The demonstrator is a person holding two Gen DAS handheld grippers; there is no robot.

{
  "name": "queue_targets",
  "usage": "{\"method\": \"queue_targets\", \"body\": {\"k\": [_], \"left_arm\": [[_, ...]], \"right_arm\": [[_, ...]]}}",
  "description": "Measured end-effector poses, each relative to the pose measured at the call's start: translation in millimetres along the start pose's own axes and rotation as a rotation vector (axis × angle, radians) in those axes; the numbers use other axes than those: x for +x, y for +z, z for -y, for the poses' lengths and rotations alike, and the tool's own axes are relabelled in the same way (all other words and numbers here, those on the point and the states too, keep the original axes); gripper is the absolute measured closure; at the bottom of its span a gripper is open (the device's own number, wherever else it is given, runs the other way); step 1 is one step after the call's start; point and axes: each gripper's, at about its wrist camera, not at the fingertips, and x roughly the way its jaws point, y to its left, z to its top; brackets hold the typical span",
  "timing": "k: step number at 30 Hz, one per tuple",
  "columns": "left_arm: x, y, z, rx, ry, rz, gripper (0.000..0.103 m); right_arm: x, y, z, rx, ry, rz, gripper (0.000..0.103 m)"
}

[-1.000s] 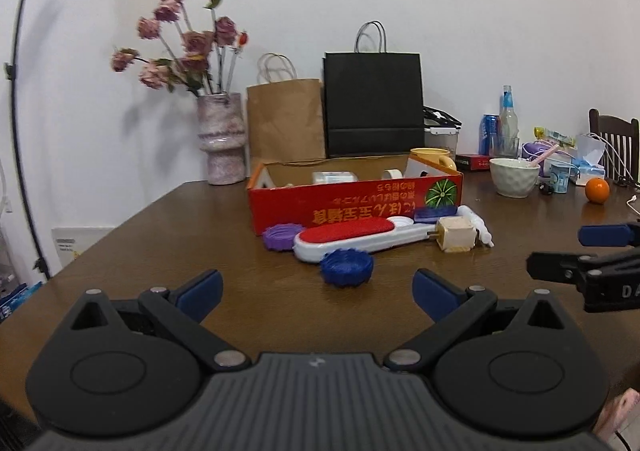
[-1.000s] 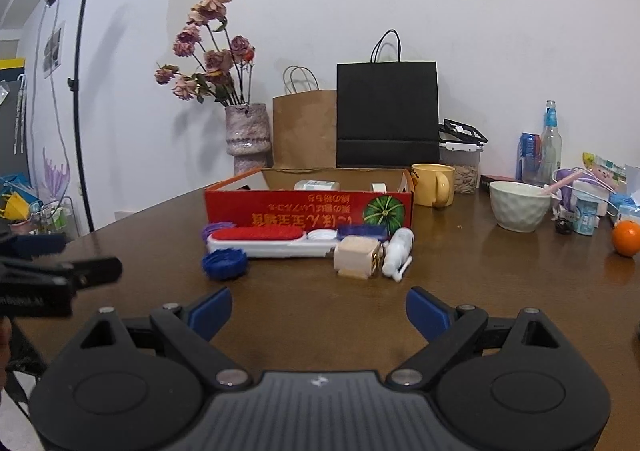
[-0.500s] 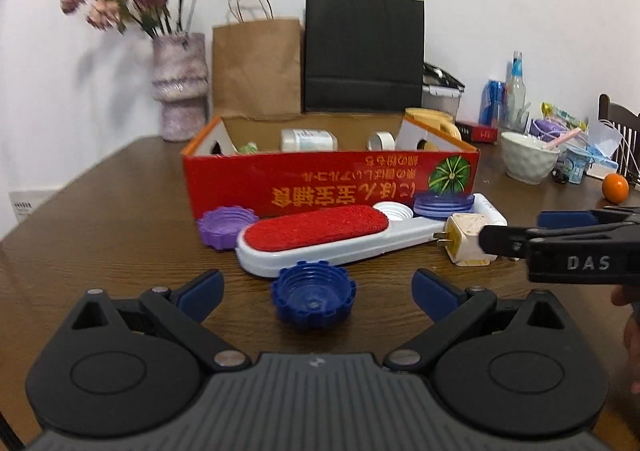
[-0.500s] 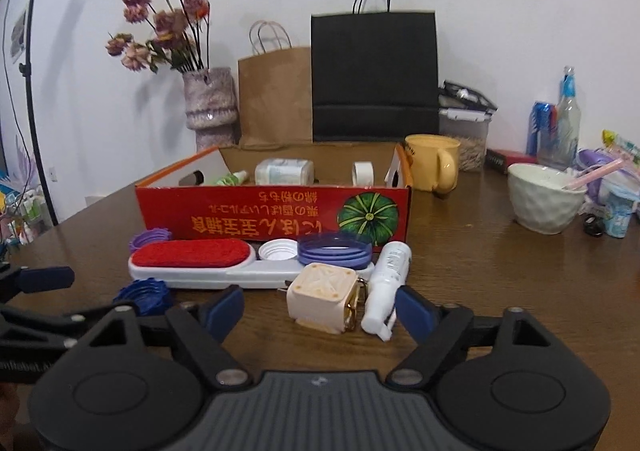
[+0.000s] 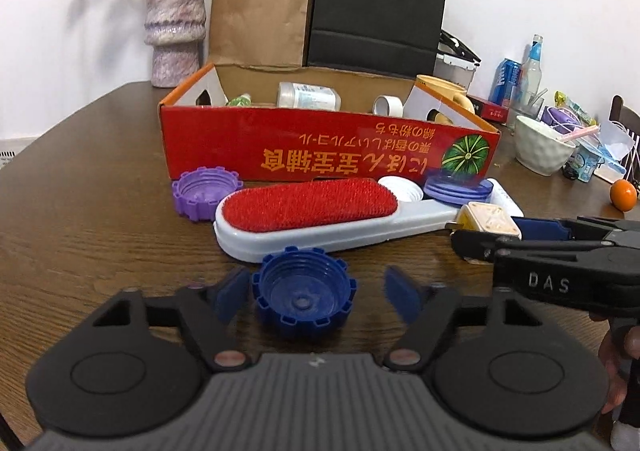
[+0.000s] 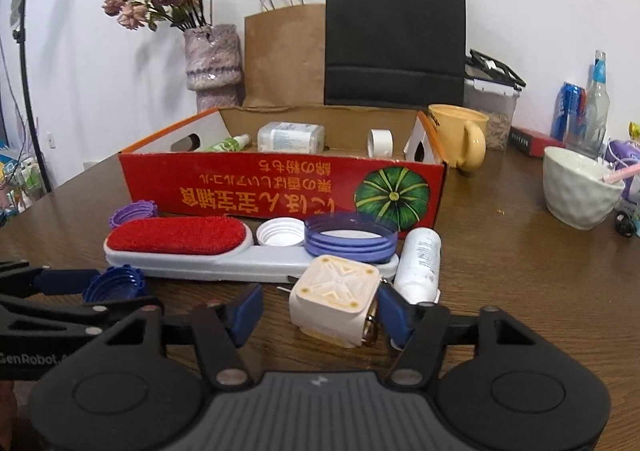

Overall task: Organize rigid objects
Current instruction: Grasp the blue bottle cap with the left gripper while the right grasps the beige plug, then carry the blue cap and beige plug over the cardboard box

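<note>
Both grippers have come forward to the clutter before the red box. Left gripper is closing, dark blue cap between its jaws, right pad not yet touching. Right gripper is closing around the cream cube, left pad still apart.

red box, dark-blue cap, cream cube

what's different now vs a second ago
Both grippers moved in toward the clutter. The left gripper now brackets the dark blue cap, the right gripper the cream cube; both jaws are closing, neither clamped yet. Everything on the table stayed put.
</note>
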Motion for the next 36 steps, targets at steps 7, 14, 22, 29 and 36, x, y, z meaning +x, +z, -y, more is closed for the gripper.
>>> {"method": "queue_targets", "body": {"k": [7, 14, 22, 29, 36], "left_arm": [[-3.2, -1.2, 4.4, 0.016, 0.015, 0.012, 0.048], [-19.5, -7.1, 9.6, 0.049, 0.047, 0.076, 0.048], [-65.1, -18.1, 12.5, 0.082, 0.061, 0.164, 0.048], [-120.5, -28.9, 9.3, 0.082, 0.070, 0.261, 0.048], [-182.7, -51.0, 3.4, 0.065, 0.068, 0.354, 0.048]], "right_arm": [[0.8, 0.0, 3.5, 0.017, 0.003, -0.002, 0.057], [-9.5, -4.0, 4.2, 0.032, 0.003, 0.017, 0.057], [-64.3, -12.3, -7.8, 0.029, 0.062, 0.125, 0.057], [-122.9, -23.7, -24.1, -0.001, 0.054, 0.213, 0.057], [-186.0, -46.8, -48.0, -0.043, 0.080, 0.331, 0.057]]}}
